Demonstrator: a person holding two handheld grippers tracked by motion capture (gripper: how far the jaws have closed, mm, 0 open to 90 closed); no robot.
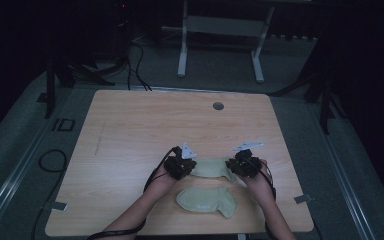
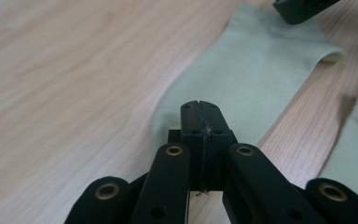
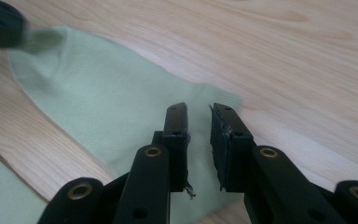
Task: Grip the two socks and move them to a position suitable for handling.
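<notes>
The left hand-held gripper (image 2: 200, 122) is clenched on the far sock's (image 1: 212, 167) nine-o'clock end, pinning it; the right hand-held gripper (image 3: 199, 140) hovers released at three o'clock, likely straightening it on the desk (image 1: 145, 125).

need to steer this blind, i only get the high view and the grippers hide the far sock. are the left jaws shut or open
Observer: The left gripper has its jaws pressed together, over the far sock.
Operator: is it pinching the cloth
Observer: Can't tell; the left gripper view shows no fabric between the pads.
Operator: and the right one
Observer: The right gripper has a gap between its jaws, over the sock's other end, nothing clamped.
Operator: second sock touching the first?
Observer: No; the near sock lies apart, bare table between them.
</notes>
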